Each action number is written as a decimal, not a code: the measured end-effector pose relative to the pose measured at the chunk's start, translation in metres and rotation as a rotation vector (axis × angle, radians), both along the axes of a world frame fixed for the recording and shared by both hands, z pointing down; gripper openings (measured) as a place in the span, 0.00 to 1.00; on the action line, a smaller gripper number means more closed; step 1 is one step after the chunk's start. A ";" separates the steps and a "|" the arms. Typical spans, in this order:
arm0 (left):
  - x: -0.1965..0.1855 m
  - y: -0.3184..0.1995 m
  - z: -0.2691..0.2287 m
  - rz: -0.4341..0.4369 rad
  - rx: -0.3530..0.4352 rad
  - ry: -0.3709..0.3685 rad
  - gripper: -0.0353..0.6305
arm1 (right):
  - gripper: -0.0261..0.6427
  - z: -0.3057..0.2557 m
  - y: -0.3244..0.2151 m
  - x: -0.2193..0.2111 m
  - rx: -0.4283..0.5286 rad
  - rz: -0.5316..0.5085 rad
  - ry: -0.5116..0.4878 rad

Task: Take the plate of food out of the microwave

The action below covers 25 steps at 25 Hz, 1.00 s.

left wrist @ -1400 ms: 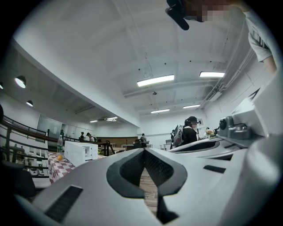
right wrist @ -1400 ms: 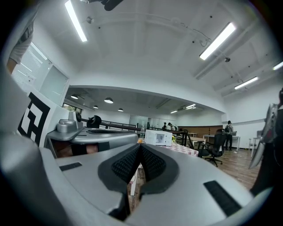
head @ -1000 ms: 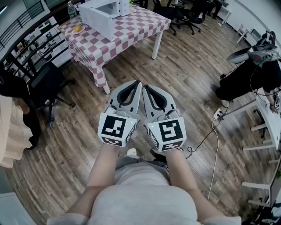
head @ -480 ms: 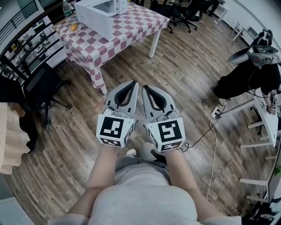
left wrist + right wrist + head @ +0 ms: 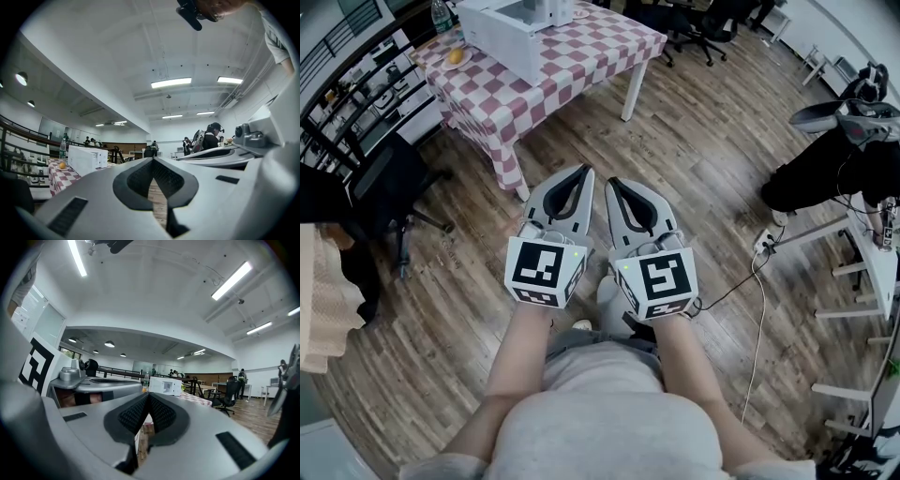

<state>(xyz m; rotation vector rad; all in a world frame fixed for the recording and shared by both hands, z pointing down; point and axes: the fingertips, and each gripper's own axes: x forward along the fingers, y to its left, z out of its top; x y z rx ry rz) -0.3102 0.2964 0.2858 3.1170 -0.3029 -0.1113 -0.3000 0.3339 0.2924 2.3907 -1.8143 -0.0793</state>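
Note:
A white microwave [image 5: 511, 23] stands on a pink-and-white checkered table [image 5: 572, 66] at the top left of the head view, well ahead of me. It also shows small in the left gripper view [image 5: 86, 159] and the right gripper view [image 5: 165, 385]. I cannot see inside it, and no plate of food is visible. My left gripper [image 5: 586, 171] and right gripper [image 5: 611, 183] are held side by side over the wooden floor, level and pointing toward the table. Both are shut with nothing between their jaws.
An orange on a small plate [image 5: 456, 56] and a bottle [image 5: 441, 14] sit on the table beside the microwave. A black office chair [image 5: 394, 178] stands left, shelving behind it. A white cable [image 5: 759, 309] runs across the floor at right, near desks and a dark-clothed person [image 5: 834, 159].
Both grippers, still side by side and shut, have moved a little forward over the floor toward the table.

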 end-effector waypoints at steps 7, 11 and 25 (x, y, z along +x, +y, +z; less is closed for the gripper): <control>0.029 -0.022 0.001 -0.025 0.013 0.003 0.05 | 0.08 -0.001 -0.025 0.029 0.003 -0.030 0.018; 0.050 -0.035 0.000 -0.020 0.030 0.002 0.05 | 0.07 -0.002 -0.041 0.050 0.012 -0.039 0.015; 0.119 -0.101 0.010 -0.063 -0.008 -0.014 0.05 | 0.08 0.008 -0.101 0.125 0.028 -0.068 -0.033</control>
